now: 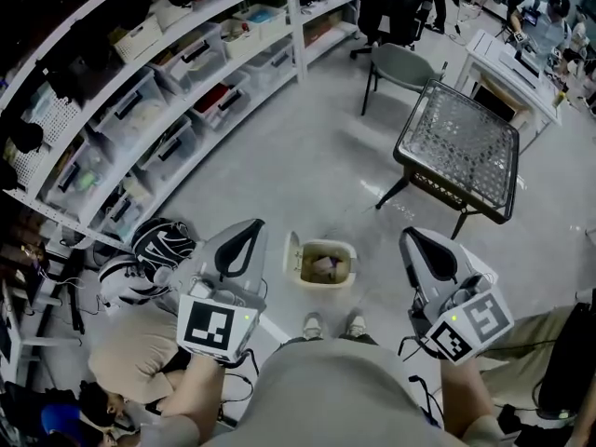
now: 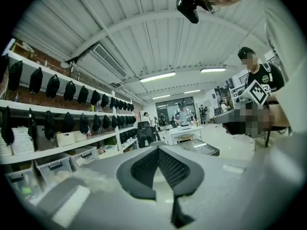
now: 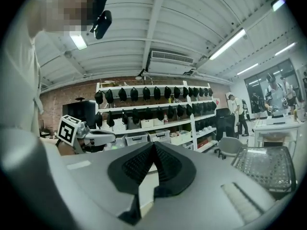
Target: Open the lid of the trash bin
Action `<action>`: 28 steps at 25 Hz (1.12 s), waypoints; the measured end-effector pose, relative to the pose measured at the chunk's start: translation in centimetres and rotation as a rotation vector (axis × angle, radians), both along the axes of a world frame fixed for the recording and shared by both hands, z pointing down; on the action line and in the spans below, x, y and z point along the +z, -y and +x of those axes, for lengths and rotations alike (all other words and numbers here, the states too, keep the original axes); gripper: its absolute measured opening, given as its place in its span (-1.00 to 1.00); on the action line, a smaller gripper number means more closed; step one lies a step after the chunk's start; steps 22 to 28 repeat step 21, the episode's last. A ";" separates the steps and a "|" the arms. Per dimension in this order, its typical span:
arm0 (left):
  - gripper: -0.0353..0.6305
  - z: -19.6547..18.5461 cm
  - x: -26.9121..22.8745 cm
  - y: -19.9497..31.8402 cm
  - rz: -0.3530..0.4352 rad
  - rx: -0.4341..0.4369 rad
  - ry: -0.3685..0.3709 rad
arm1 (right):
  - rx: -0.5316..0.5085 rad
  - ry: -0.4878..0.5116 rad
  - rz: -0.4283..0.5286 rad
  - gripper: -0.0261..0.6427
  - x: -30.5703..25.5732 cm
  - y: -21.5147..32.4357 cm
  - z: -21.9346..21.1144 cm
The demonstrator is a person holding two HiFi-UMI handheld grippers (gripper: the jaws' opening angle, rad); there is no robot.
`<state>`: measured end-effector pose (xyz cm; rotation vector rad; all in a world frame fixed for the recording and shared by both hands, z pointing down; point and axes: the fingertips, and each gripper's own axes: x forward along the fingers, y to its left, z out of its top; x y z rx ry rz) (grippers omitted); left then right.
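Observation:
A small beige trash bin (image 1: 328, 264) stands on the floor just ahead of my shoes. Its lid (image 1: 291, 253) is tipped up at the bin's left side, and crumpled rubbish shows inside. My left gripper (image 1: 249, 224) hangs in the air to the left of the bin and well above it, shut with nothing held. My right gripper (image 1: 411, 237) hangs to the right of the bin, also shut and empty. Neither touches the bin. In the left gripper view the left gripper (image 2: 157, 147) points level across the room, as does the right gripper (image 3: 153, 143) in its own view; neither view shows the bin.
A black-framed glass-top table (image 1: 458, 142) stands ahead on the right, with a grey chair (image 1: 399, 63) behind it. Long white shelves with storage boxes (image 1: 177, 101) run along the left. A backpack (image 1: 160, 246) lies on the floor at the left, with cables near it.

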<state>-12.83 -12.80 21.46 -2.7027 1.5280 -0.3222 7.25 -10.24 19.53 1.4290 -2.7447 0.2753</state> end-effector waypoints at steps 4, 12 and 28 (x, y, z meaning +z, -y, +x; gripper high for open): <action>-0.89 0.0 -0.8 -0.3 0.005 -0.005 -0.001 | -0.018 -0.013 0.017 -0.92 -0.9 -0.3 -0.4; -0.89 -0.7 -0.8 -0.7 0.009 -0.015 0.016 | -0.039 -0.017 0.009 -0.91 -0.5 -0.3 -1.1; -0.89 -1.2 -0.5 -1.0 -0.003 -0.029 0.010 | -0.052 -0.035 0.008 -0.91 -0.1 -0.3 -1.8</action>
